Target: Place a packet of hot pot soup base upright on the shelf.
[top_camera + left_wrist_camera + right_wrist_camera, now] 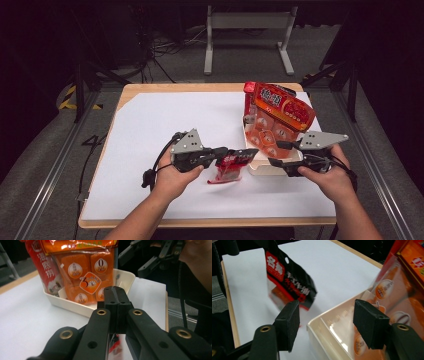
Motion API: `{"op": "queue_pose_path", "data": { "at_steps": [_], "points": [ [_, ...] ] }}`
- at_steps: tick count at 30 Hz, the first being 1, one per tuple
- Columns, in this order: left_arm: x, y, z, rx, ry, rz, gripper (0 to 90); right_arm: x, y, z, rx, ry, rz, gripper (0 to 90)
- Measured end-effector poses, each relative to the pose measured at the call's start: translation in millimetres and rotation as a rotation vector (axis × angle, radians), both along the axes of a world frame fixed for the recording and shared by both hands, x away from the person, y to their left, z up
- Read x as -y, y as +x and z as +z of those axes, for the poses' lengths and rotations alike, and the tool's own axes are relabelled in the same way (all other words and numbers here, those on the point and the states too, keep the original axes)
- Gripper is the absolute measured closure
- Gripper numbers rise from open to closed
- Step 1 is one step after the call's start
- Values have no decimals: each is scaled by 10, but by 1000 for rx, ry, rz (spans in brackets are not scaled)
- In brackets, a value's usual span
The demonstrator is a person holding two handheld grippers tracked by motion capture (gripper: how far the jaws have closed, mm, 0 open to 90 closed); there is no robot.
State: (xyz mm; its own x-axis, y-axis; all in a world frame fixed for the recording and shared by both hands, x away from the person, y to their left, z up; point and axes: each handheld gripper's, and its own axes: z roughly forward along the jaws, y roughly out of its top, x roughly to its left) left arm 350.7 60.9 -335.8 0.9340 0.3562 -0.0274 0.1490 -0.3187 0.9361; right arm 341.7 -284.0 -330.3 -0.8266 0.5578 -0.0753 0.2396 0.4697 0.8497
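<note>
My left gripper (251,152) is shut on the top edge of a small red and black snack packet (229,169), which hangs just left of a cream tray (262,171). The left gripper view shows its jaws (116,297) pressed together, with a bit of the packet (115,345) below them. A large orange snack bag (280,114) stands upright in the tray. My right gripper (274,153) is open over the tray's near corner and points left. In the right gripper view the packet (289,282) hangs beyond the open gripper (328,322), beside the tray's rim (324,320).
A white sheet (165,125) covers the wooden table (150,88); its left and far parts are bare. The tray sits at the right, near the front edge. The orange bag (85,272) leans over the tray wall (75,306). The other gripper (150,257) is close at upper right.
</note>
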Motion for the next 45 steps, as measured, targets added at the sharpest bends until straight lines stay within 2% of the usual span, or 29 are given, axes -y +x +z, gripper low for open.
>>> {"op": "queue_pose_path", "data": {
  "at_steps": [3, 8, 11, 19, 27, 29, 31, 36, 39, 42, 45],
  "points": [
    [-41, 2, 40, 25, -5, 15, 900, -99, 33, -12, 4, 0, 12, 380],
    [-98, -3, 96, 38, -35, 23, 900, -179, 73, -28, 13, 9, 27, 364],
    [-124, -23, 145, 43, -65, 8, 900, -237, 91, -41, 11, 20, 52, 354],
    [-113, -73, 202, 68, -89, -22, 900, -372, 87, -35, 23, 33, 111, 328],
    [-88, -99, 213, 70, -114, -35, 900, -451, 109, 1, 38, 37, 125, 331],
    [-83, -101, 217, 74, -115, -42, 900, -471, 109, 12, 35, 31, 138, 417],
    [-81, -104, 220, 78, -115, -45, 900, -482, 97, 35, 41, 13, 158, 548],
    [-111, -87, 216, 86, -130, -25, 900, -483, 83, 90, 32, 2, 210, 731],
    [-138, -58, 201, 75, -141, -16, 900, -483, 77, 111, 29, 1, 247, 842],
    [-140, -52, 200, 74, -148, -13, 900, -492, 67, 130, 35, -8, 263, 887],
    [-138, -63, 209, 69, -159, -20, 900, -477, 71, 155, 39, -2, 254, 899]
  ]
}}
